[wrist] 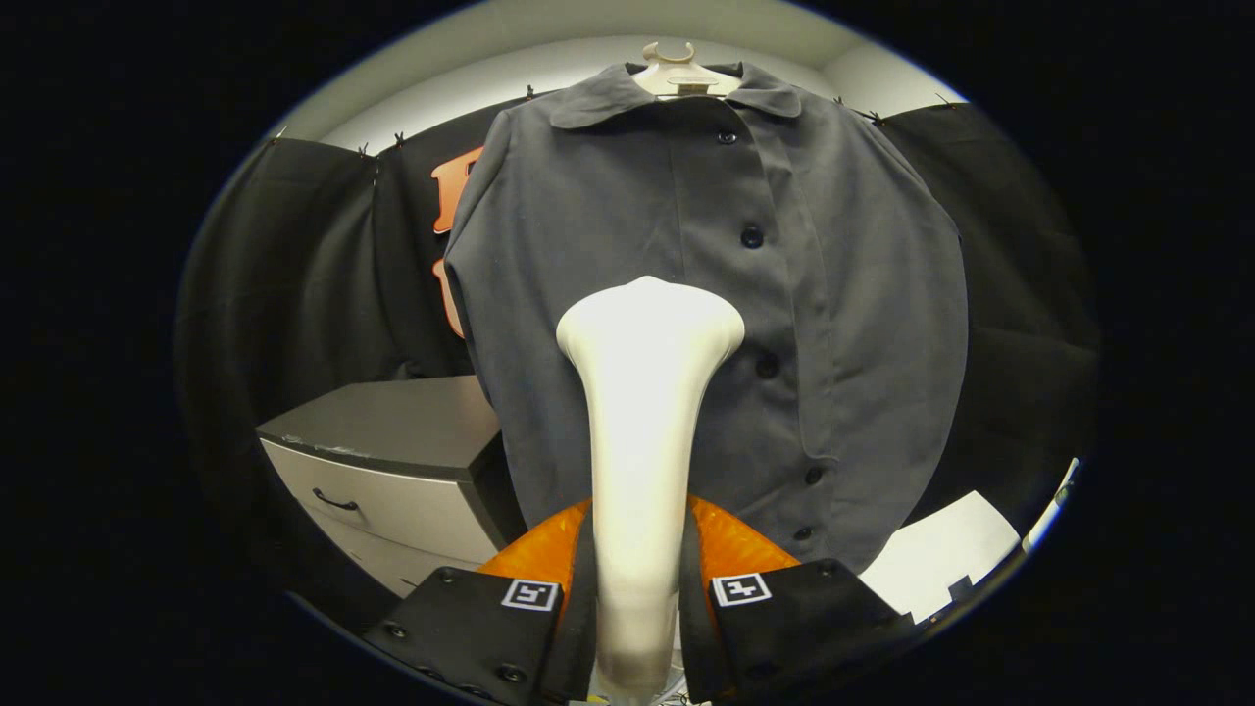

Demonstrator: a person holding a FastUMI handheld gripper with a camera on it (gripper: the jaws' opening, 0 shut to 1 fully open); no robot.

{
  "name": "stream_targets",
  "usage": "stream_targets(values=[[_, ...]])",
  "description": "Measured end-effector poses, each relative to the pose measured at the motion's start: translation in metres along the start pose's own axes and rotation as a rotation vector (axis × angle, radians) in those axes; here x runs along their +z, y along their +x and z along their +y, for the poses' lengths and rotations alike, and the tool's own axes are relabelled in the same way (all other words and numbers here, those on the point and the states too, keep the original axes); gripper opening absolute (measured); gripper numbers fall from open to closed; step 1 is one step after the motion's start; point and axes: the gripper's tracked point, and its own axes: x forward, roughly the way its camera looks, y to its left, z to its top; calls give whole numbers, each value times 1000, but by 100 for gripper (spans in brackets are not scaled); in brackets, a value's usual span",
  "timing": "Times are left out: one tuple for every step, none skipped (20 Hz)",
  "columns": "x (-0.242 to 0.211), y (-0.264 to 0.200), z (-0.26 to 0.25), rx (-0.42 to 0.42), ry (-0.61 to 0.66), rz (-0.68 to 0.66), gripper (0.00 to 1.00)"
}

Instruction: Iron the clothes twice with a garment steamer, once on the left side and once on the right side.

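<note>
**Steamer raised to shirt front, pass on the left half in hand**

Steamer [642, 441] clamped upright in the claw [637, 598], both fingers pressing on its handle from either side, wide head lifted ahead of the fingers. Head set against or just in front of the grey shirt [608, 216]; contact cannot be told. Shirt hanging buttoned on a pale hanger [677, 74] before the booth wall, placket and its dark buttons [752, 236] running down just beside the head. Head sits about mid-height, slightly on the panel away from the placket, toward the grey drawer cabinet [392, 461].

Likely step: one of the two vertical passes, probably over that panel; cannot judge whether the other side is already done. Next move calls for a steady stroke along the cloth, head flat to the fabric, keeping off the buttons, then a shift across the placket for the other panel.

No brand or readable writing on steamer or shirt; only square coded markers [530, 594] on the claw.
</note>
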Motion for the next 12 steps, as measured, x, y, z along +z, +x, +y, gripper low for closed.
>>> stream_targets(values=[[-7,0,-1,-1,4,11,43],[-13,2,-2,-2,6,22,43],[-19,3,-2,-3,7,33,43],[-27,5,-3,-4,7,43,43],[-34,5,-3,-5,6,54,43],[-40,7,-3,-6,6,65,43],[-47,7,-4,-8,5,76,43],[-53,8,-4,-10,5,87,43],[-60,8,-5,-12,5,96,43],[-66,10,-5,-14,5,104,43],[-73,11,-6,-16,5,113,43],[-80,11,-7,-18,5,123,43]])
